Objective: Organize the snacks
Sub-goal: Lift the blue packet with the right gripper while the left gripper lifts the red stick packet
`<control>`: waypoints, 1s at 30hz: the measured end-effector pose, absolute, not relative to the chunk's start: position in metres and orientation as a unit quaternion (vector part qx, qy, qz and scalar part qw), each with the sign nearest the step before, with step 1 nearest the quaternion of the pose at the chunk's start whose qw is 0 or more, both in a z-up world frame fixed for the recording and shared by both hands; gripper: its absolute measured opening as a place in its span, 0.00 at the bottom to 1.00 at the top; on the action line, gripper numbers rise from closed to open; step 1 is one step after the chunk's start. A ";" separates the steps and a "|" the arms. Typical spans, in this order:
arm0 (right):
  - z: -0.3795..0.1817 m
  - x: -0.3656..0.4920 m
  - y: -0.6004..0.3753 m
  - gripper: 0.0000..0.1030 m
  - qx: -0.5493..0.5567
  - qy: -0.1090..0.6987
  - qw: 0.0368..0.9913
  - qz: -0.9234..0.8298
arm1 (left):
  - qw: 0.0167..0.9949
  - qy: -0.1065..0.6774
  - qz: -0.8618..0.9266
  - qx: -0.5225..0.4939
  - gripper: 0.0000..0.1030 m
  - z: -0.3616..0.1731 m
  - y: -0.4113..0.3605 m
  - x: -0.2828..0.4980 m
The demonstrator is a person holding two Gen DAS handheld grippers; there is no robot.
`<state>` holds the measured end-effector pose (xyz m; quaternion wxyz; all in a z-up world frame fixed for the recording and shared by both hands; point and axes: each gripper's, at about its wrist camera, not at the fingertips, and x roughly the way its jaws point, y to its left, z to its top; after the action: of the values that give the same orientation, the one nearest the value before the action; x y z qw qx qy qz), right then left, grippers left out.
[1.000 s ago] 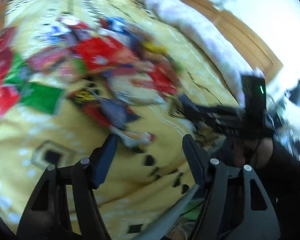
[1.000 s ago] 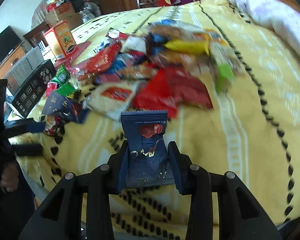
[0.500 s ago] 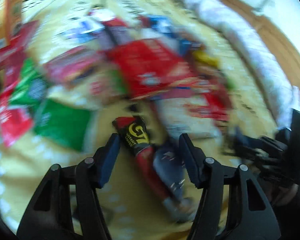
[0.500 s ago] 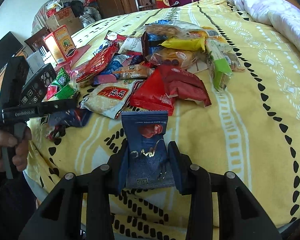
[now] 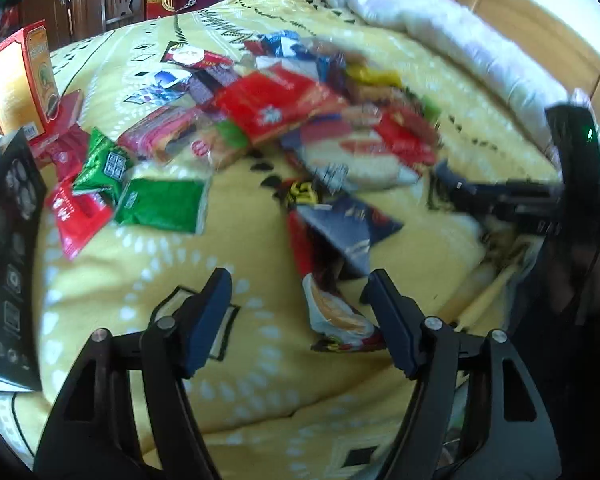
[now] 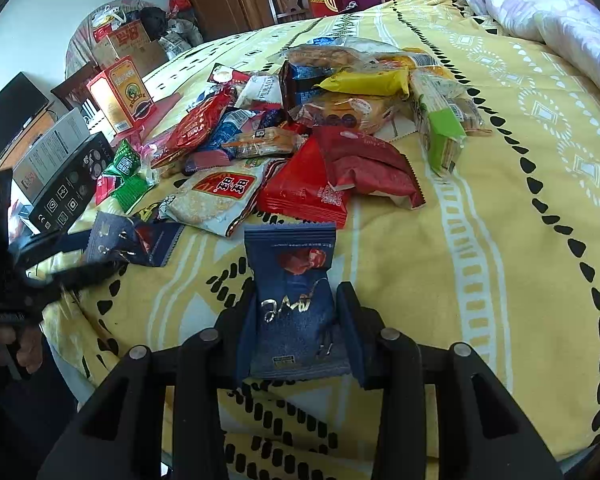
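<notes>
My right gripper (image 6: 296, 300) is shut on a dark blue snack packet (image 6: 292, 292) with a red fruit picture, held above the yellow bedspread (image 6: 480, 240). A pile of snack packets (image 6: 300, 140) lies beyond it. My left gripper (image 5: 300, 292) is open and empty, low over the bed edge, with a matching dark blue packet (image 5: 352, 224) and a long red-and-black packet (image 5: 324, 300) just ahead between its fingers. The left gripper also shows at the left of the right wrist view (image 6: 72, 264), next to that second blue packet (image 6: 132, 240).
A black box (image 5: 8, 248) and a red-and-yellow carton (image 5: 20, 80) stand at the bed's left edge. Green and red small packets (image 5: 140, 196) lie near them. A white quilt (image 6: 540, 4) lies at the far right. Furniture and boxes stand beyond the bed.
My left gripper has pulled back and swung toward the near bed edge, still open. My right gripper has kept hold of the blue packet and barely moved.
</notes>
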<state>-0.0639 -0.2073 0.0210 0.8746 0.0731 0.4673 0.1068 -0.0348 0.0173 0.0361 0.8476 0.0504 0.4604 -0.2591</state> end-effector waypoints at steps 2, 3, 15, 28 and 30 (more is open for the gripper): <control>0.021 -0.064 -0.208 0.41 0.075 0.467 0.875 0.106 | 0.854 0.453 -0.252 0.055 0.66 0.038 0.015 -0.033; 0.021 -0.064 -0.207 0.41 0.074 0.467 0.875 0.106 | 0.854 0.450 -0.257 0.057 0.65 0.038 0.013 -0.031; 0.025 -0.066 -0.202 0.40 0.058 0.453 0.884 0.095 | 0.861 0.445 -0.237 0.062 0.22 0.024 -0.007 -0.010; 0.082 -0.061 -0.177 0.39 0.051 0.392 0.914 0.093 | 0.912 0.373 -0.167 0.014 0.20 0.112 0.049 -0.020; 0.098 -0.056 -0.163 0.39 0.044 0.379 0.919 0.101 | 0.924 0.353 -0.148 0.015 0.20 0.132 0.064 -0.025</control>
<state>-0.0556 -0.1626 0.0985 0.9191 0.0438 0.3785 0.1006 -0.0253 0.0644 0.1319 0.9238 0.0147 0.3528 -0.1478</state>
